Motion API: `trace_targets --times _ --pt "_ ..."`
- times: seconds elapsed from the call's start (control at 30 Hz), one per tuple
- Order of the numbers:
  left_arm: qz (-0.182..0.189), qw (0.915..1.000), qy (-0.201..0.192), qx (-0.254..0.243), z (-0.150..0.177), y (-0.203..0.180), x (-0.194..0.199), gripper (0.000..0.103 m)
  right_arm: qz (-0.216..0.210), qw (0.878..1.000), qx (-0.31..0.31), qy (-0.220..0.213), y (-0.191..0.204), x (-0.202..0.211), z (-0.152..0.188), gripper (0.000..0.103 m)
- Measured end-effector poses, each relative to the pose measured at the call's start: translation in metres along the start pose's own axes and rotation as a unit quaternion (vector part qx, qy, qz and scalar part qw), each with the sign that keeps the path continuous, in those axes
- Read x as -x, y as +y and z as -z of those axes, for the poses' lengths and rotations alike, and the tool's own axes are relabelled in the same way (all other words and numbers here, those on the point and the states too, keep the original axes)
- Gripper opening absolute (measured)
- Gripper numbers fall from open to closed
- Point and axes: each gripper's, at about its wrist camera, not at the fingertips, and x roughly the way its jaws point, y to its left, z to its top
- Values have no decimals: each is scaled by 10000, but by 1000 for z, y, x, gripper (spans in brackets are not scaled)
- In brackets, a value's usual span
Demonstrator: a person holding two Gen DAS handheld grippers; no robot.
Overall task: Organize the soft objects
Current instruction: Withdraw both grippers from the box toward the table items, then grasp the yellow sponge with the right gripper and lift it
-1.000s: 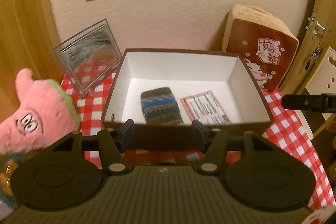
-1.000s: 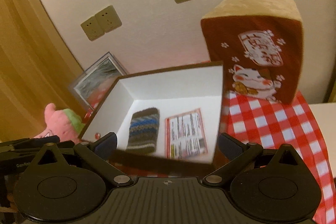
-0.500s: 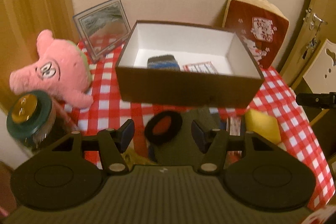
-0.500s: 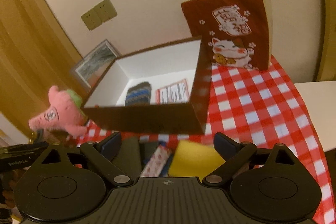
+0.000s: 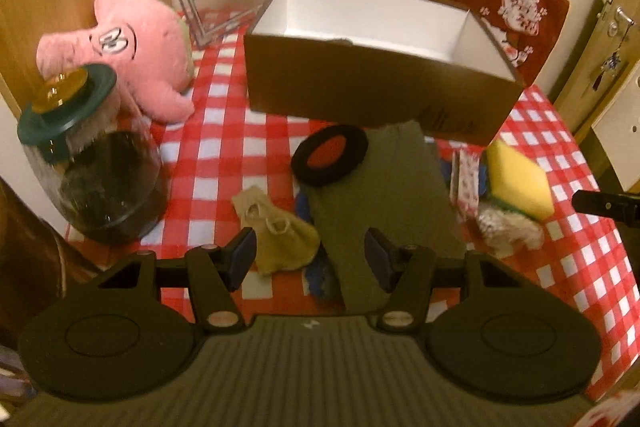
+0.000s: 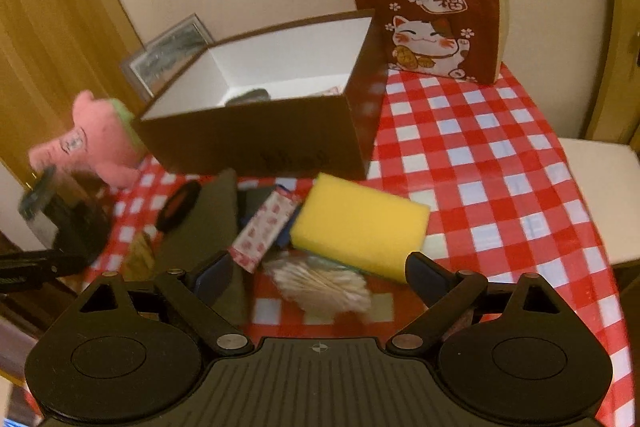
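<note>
Now both tongs, left [image 5: 308, 259] and right [image 6: 320, 273], hang apart and empty over the soft clutter before the brown cardboard box [image 6: 256, 143], so next comes clamping the yellow sponge [image 6: 360, 227].

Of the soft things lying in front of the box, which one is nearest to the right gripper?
The bag of cotton swabs. It lies directly ahead of the right gripper, between its open fingers, while the yellow sponge sits just behind it.

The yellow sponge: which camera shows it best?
The right wrist view: the yellow sponge lies near the middle, whole top visible, just ahead of the open fingers. In the left wrist view it sits off to the right, smaller.
</note>
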Motion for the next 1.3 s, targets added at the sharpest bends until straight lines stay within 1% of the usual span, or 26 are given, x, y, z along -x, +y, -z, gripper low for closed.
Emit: trace_targets --times 0.2,0.3,0.47,0.7,0.87,0.97,1.17,1.2,1.23,1.3 --pt "-22 9999 104 34 4 -1 -11 57 193 9982 558 -114 -2 -6 4 93" --pt "-51 9999 149 64 3 1 -18 57 188 9954 937 -120 -4 -13 4 93" --pt "-124 9996 221 100 3 3 -31 57 258 9853 1687 -54 -6 -31 5 93" --pt "-189 9989 403 127 1 4 -49 57 286 9707 2374 218 -13 -65 1 93" --pt "-253 9984 479 192 -1 6 -59 57 167 9575 2851 413 -18 -86 -9 93" --pt "-299 9978 534 246 -2 8 -65 57 50 9516 3027 528 -21 -98 -15 93" --pt "-383 9968 619 340 -2 12 -73 57 -319 9458 3154 710 -23 -117 -20 92" --pt "-376 9967 638 345 -2 12 -74 57 -360 9446 3182 716 -23 -119 -20 91" --pt "-383 9966 648 347 -3 12 -75 57 -415 9430 3223 724 -23 -121 -20 84" --pt "-391 9964 659 350 -3 12 -76 57 -452 9411 3284 674 -22 -121 -19 81"
